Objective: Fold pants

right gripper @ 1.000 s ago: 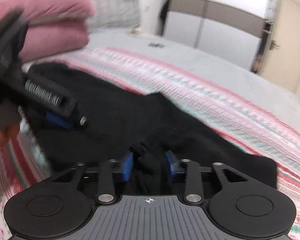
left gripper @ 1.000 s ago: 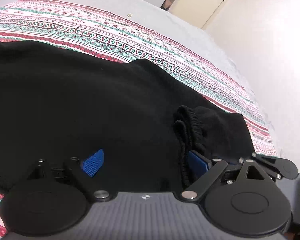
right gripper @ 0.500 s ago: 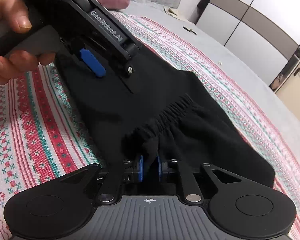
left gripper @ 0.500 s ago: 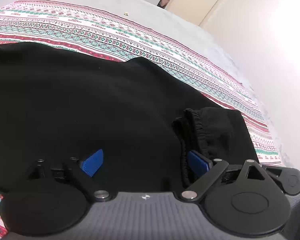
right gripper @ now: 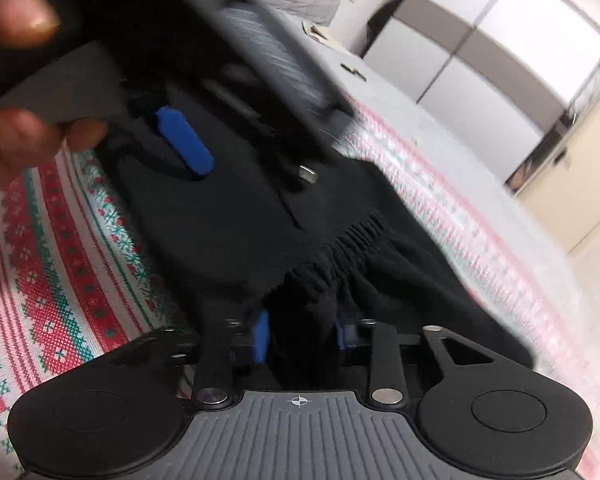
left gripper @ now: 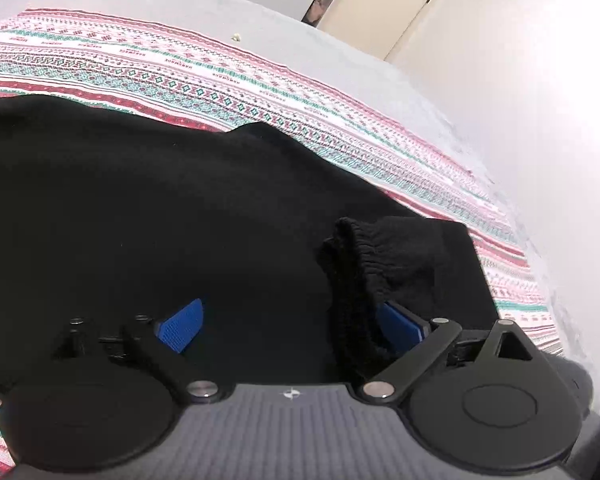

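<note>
black pants (left gripper: 148, 216) on the bed (left gripper: 340, 56)

left gripper (left gripper: 290, 326) spread wide above them. right gripper (right gripper: 302, 338) has just been opening, bunched cuff (right gripper: 340, 248) between its blue pads (right gripper: 261, 336).

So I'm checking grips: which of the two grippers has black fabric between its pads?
The right gripper: pants cuff bunched between its pads. The left gripper gapes open.

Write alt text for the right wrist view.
The right gripper has bunched black pants between its blue pads on a patterned bedspread. The left gripper, held in a hand, hangs blurred above.
</note>
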Demonstrator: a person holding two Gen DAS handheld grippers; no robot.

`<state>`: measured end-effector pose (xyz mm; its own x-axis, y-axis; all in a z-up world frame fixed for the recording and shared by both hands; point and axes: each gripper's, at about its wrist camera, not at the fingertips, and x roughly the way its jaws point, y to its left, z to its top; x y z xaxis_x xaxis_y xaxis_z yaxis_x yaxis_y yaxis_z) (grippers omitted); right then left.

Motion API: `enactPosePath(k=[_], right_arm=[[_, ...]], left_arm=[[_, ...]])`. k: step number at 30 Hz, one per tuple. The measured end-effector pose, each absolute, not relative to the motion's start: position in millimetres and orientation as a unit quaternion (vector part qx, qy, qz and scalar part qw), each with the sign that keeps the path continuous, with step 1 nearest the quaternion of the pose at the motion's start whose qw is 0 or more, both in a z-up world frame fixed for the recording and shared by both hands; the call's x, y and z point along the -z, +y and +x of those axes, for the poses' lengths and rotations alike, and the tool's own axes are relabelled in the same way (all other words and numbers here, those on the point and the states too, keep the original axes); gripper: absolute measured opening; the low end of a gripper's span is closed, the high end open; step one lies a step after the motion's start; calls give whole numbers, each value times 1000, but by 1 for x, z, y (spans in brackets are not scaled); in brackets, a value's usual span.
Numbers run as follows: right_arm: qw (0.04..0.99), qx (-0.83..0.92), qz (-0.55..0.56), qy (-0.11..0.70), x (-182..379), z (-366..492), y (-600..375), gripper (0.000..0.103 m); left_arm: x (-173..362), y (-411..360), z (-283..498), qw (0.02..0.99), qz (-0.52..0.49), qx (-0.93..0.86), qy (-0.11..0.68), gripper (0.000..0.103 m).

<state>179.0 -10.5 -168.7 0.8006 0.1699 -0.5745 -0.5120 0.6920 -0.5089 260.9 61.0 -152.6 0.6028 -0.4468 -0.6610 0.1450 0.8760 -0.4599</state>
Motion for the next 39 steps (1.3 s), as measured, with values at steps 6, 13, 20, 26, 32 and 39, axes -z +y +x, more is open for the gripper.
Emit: enactPosePath(k=[6,13,20,26,32,39], right_arm=[[906,-171,-331,201,156,157,-6,21],[905,-171,-336,195,172,144,4,21],[917,-179,-325,145,161,125,11,21],[924,-182,-309,136,159,117,14,21],[929,-178,-302,122,158,106,18,21],[935,-175,-286,115,154,100,14,21]], left_arm=[[155,80,271,850,-279,209,395,103],[156,79,271,836,-303,227,398,103],[161,72,271,832,-292,233,411,103],[161,71,267,828,-297,237,412,97],[153,74,265,846,-271,223,401,63],[143,78,262,849,-270,234,390,61]])
